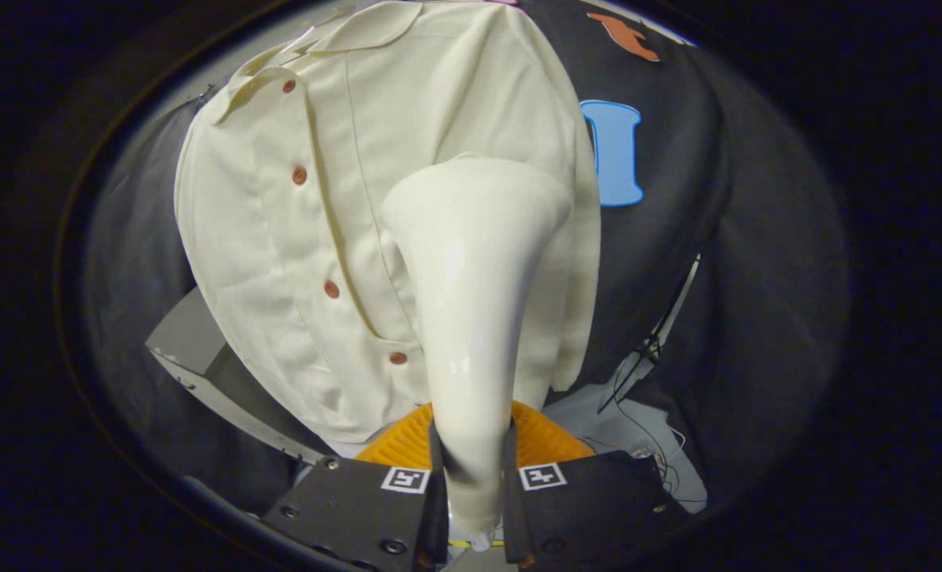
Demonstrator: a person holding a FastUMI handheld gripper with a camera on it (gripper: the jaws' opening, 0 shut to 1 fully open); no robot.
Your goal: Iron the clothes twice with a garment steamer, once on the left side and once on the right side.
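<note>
A cream short-sleeved shirt (296,222) with brown buttons hangs in front of the booth wall, collar at the top. My gripper (472,477) is shut on the handle of a cream garment steamer (475,302), both fingers pressing its narrow lower end. The steamer rises straight ahead of the fingers and flares to a wide head. That head lies against the shirt's front panel, to the right of the button placket and at about mid-height. Whether the head touches the cloth or hovers just off it I cannot tell.
An orange ribbed disc (546,441) lies just beyond the fingers, under the shirt's hem. A grey box (193,342) stands to the left below the shirt. Thin black cables (650,357) hang down to the right, over a pale surface (598,413).
</note>
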